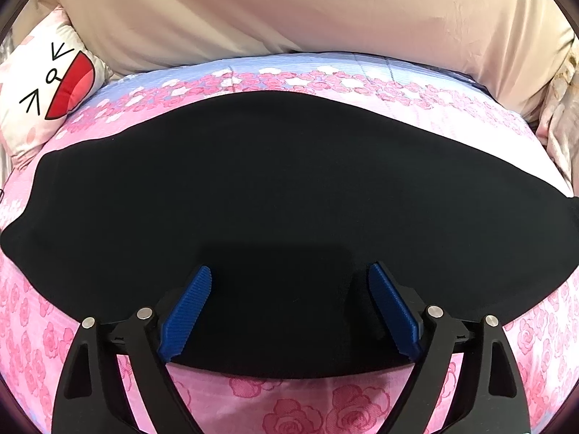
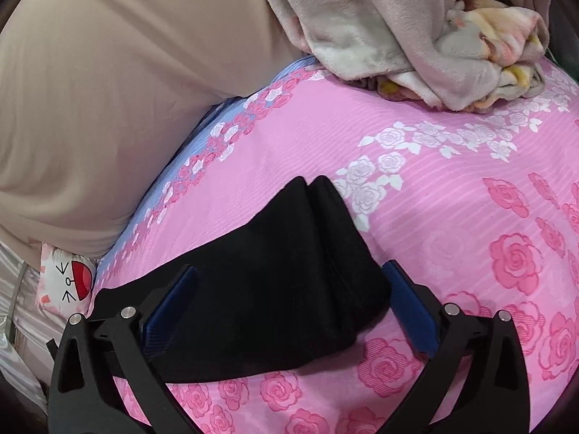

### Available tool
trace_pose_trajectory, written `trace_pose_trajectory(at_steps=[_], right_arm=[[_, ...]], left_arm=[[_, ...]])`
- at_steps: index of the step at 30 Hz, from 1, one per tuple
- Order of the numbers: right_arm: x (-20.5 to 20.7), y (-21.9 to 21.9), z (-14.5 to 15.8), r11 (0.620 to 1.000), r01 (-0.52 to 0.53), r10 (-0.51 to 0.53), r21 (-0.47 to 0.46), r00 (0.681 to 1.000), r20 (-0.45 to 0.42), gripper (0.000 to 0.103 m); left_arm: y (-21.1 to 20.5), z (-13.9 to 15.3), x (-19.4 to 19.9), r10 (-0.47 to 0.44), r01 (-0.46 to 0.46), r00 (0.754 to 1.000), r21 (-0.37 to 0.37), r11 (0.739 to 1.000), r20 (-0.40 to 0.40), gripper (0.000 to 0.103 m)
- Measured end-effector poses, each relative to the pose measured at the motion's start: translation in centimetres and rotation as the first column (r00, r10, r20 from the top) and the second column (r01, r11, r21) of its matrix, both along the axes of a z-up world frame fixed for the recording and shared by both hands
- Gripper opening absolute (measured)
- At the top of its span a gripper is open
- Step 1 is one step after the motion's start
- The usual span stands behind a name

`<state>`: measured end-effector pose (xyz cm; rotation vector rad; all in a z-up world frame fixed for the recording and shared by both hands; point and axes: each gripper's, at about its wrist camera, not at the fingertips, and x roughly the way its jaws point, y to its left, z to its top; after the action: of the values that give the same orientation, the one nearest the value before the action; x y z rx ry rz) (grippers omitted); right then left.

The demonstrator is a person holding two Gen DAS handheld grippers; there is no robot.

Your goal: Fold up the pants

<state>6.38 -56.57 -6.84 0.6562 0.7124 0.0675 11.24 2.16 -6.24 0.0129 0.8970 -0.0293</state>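
Left gripper (image 1: 290,282): blue ribbed pads spread wide apart above the near edge of the black soft-fabric pants (image 1: 275,188); the cloth lies under and between the pads, and no pad is pinching it. Right gripper (image 2: 289,282): pads likewise wide apart, straddling a folded end of the pants (image 2: 282,271); whether the pads touch the fabric I cannot tell.

Pants: matte black, nearly featureless. In the left wrist view they lie flat as one long band running left to right across the pink rose-print bedsheet (image 1: 296,408). The right wrist view shows the end in doubled layers, with a seam line and two stacked corners at the far tip.

Surroundings: large beige smooth-fabric pillow (image 1: 289,11) along the far side of the bed, not touching the pants. White cartoon-face cushion with a red mouth (image 1: 54,90) far left, just beside the pants' left end.

View differences: only the right wrist view shows a rumpled grey plush blanket (image 2: 398,25) with a floral lining at far right, well apart from the pants. Only the left wrist view shows the garment's full length.
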Motion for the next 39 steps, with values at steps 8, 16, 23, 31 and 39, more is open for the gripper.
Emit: trace_pose_trajectory(at_steps=[8, 16, 23, 31, 39], right_arm=[[1.6, 2.6, -0.3, 0.994, 0.017, -0.021, -0.104, 0.999, -0.033, 0.023], [1.9, 2.6, -0.9, 0.993, 0.04, -0.048, -0.111, 0.997, -0.065, 0.022], [2.1, 2.3, -1.1, 0.993, 0.045, -0.052, -0.111, 0.997, -0.064, 0.022], [1.8, 2.7, -0.6, 0.99, 0.081, -0.087, -0.112, 0.995, -0.048, 0.021], [1.2, 8.2, 6.6, 0.999, -0.011, 0.016, -0.042, 0.992, 0.124, 0.02]], left_arm=[[0.4, 0.1, 0.0, 0.002, -0.002, 1.0, -0.042, 0.999, 0.008, 0.087], [5.8, 2.2, -1.6, 0.125, -0.106, 0.989, -0.205, 0.973, 0.082, 0.087], [19.3, 4.1, -4.2, 0.476, -0.448, 0.877, -0.246, 0.86, 0.069, 0.087], [25.9, 2.3, -3.7, 0.571, -0.551, 0.821, -0.25, 0.796, 0.012, 0.087], [22.5, 0.2, -1.7, 0.502, -0.498, 0.865, -0.123, 0.858, -0.001, 0.087]])
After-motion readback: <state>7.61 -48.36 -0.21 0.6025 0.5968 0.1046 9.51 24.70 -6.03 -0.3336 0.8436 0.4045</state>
